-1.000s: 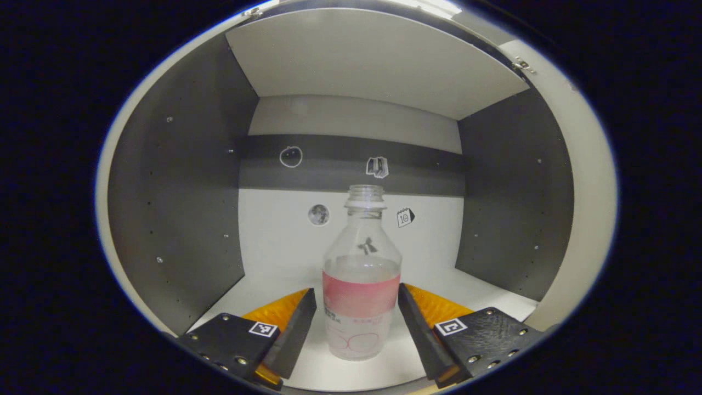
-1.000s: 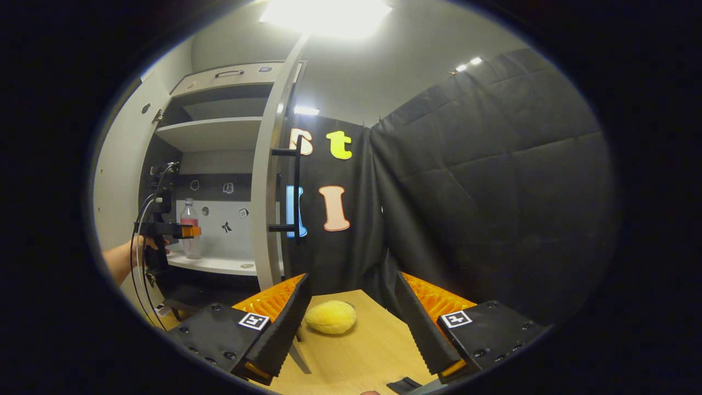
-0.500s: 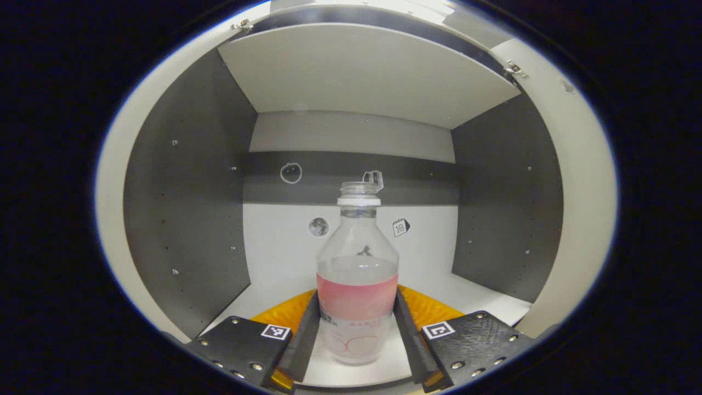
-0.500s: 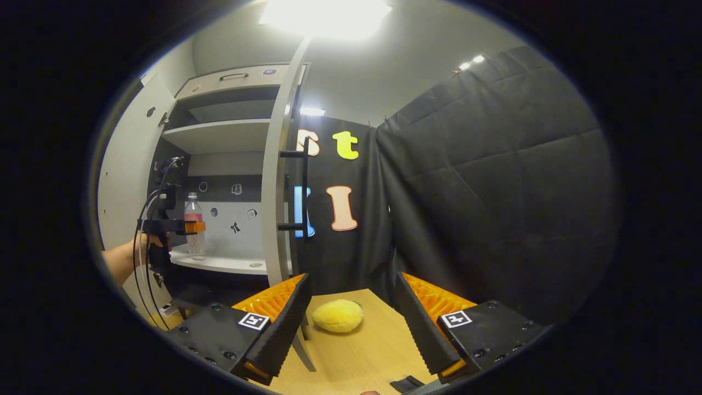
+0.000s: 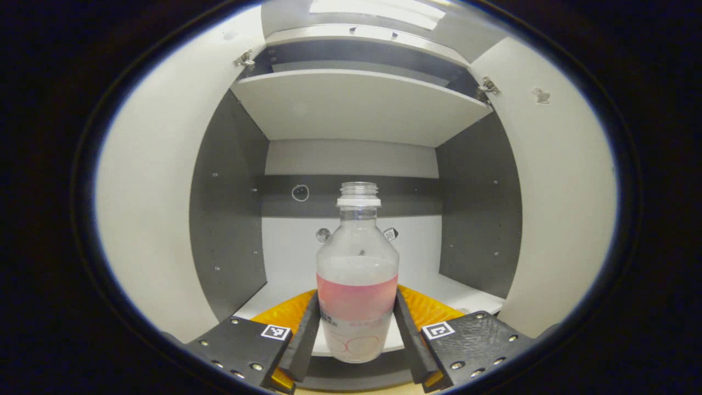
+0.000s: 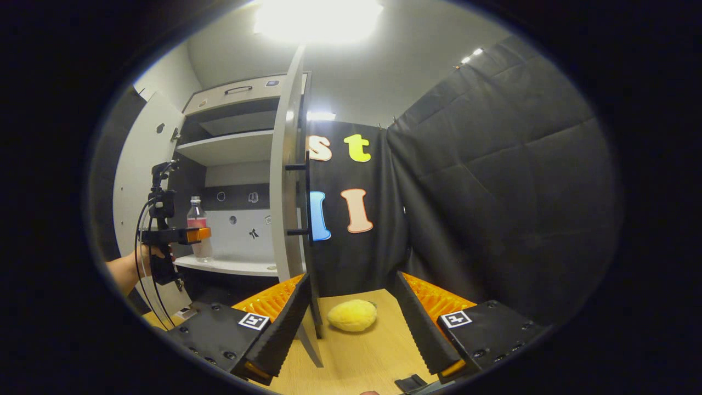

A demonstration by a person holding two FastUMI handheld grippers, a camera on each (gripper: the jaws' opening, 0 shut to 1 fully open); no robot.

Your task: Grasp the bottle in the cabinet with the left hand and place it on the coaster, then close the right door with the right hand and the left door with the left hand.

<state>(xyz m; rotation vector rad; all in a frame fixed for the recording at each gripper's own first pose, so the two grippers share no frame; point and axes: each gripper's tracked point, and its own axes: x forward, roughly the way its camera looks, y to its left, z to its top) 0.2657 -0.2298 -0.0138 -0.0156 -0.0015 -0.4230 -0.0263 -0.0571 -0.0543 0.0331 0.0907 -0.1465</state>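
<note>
The left gripper (image 5: 356, 334) is clamped on the clear, uncapped plastic bottle with a pink label band (image 5: 357, 285), both fingers pressing its lower body. The bottle stands upright at 6 o'clock in the left gripper view, its base at the front lip of the white cabinet shelf (image 5: 466, 293); whether it rests there or hangs just above, I cannot tell.

With no cap on and pale liquid inside reaching the shoulder, any tilt on the way out could spill it. The grip sits low, so the tall neck could also swing if the hand jerks.

Room is decent: grey side walls stand well apart at 9 and 3 o'clock, and the upper white shelf board (image 5: 356, 104) lies well above the mouth at 12. The open white left door (image 5: 153, 181) and open white right door (image 5: 554, 181) flank the exit — a sideways pull too soon could clip one.

In the right gripper view the right gripper (image 6: 351, 329) hangs apart, holding nothing, over the light wooden tabletop (image 6: 362, 356), with a yellow fuzzy lemon-shaped toy (image 6: 352, 315) lying beyond its fingers. The right door's edge, with its black bar handle (image 6: 306, 200), stands at 11 o'clock. I cannot make out the coaster for certain.
</note>
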